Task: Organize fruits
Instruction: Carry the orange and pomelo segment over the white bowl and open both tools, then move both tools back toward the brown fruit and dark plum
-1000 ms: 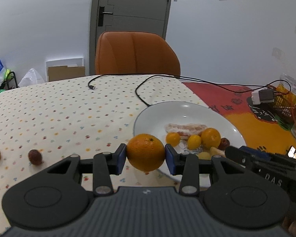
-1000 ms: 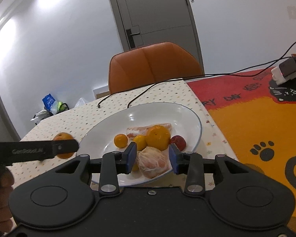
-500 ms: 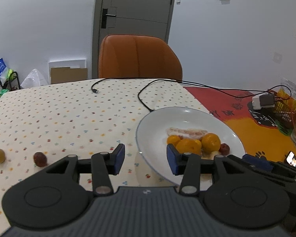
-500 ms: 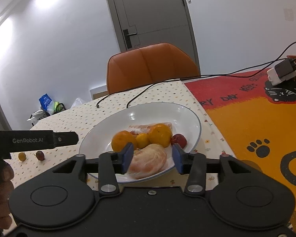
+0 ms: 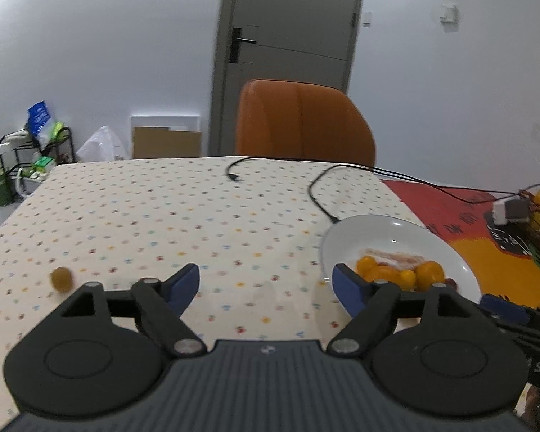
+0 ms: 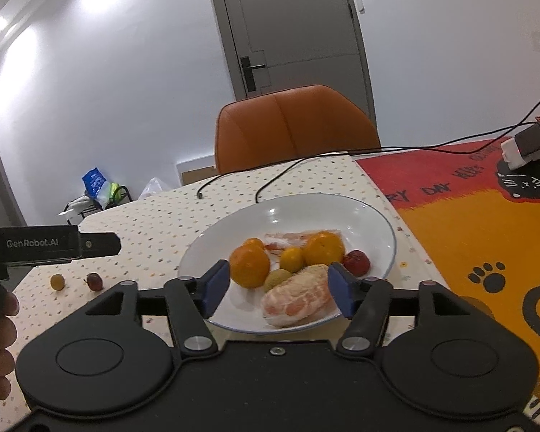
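Both jaws wide apart, nothing held: left hand-held gripper (image 5: pixel 266 289) over bare table (image 5: pixel 183 223), right hand-held gripper (image 6: pixel 279 289) above the plate (image 6: pixel 385 223). Two small fruits, yellow one (image 6: pixel 57 282) and red one (image 6: pixel 94 281), look round enough to roll off if nudged.

— What's straight ahead of the tools?

— An orange chair (image 5: pixel 302 122) pushed against the far edge of the table (image 5: pixel 162 216), which wears a cream cloth with small coloured dots. Behind the chair stands a grey door (image 6: pixel 291 28) with a dark handle, set in plain white walls.

— And off to the left?

— A low black rack (image 5: pixel 28 158) on the floor holding bags, then a flat cardboard box (image 5: pixel 167 142) leaning on the wall. Bright light washes the wall up high on that side.
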`<state>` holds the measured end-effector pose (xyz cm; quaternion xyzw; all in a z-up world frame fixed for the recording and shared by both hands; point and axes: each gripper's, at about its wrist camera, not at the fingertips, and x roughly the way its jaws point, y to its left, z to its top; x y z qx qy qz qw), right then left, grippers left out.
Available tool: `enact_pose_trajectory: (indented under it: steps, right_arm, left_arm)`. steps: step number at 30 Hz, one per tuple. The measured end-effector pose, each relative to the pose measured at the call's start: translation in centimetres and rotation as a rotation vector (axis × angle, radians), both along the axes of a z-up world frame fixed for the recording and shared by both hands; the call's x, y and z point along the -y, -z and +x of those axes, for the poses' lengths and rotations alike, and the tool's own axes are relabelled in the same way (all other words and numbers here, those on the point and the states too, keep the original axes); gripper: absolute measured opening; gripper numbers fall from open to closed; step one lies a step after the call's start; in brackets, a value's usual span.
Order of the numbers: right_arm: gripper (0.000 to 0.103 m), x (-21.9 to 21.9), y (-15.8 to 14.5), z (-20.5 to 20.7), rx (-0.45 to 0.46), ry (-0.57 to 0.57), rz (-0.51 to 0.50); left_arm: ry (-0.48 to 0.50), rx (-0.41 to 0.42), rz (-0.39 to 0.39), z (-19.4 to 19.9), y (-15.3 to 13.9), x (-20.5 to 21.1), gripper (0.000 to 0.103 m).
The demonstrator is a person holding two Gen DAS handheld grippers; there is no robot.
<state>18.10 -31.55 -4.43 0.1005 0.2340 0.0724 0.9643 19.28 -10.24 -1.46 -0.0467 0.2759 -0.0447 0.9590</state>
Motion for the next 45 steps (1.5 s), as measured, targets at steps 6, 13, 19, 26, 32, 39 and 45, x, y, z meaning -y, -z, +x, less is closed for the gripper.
enact_pose_trajectory:
  steps: [6,13,19,26,32,39,45]
  right_arm:
    - [0.082,-1.3,-0.4,-0.1,0.009,-0.022,-0.006]
    - [0.092,-3.1,-1.1,-0.2,0.02,-0.051,-0.016]
    - [0.102,-4.8,-1.5,-0.2,0.028,-0.085,-0.027]
    - [0.103,-6.7,-2.0,-0.3,0.03,-0.128,-0.013]
    - [0.103,-8.4,-2.3,-0.1,0.021,-0.167,-0.018]
    - [0.103,-9.9,-2.5,0.1,0.011,-0.205,-0.022]
    - [0.103,-10.8,-2.5,0.8,-0.004,-0.233,-0.014]
  left_arm:
    - [-0.016,0.029,-0.015,-1.0,-0.5,-2.1,0.089]
    - [-0.085,0.037,-0.032,-1.6,-1.1,-4.9,0.091]
    - [-0.113,0.04,-0.037,-2.4,-1.3,-6.7,0.092]
    - [-0.157,0.049,-0.044,-3.4,-1.8,-9.2,0.092]
    - [-0.199,0.057,-0.052,-4.2,-2.2,-11.2,0.092]
    - [-0.251,0.054,-0.06,-4.3,-1.9,-13.2,0.092]
    - [-0.272,0.048,-0.065,-4.3,-1.6,-14.4,0.092]
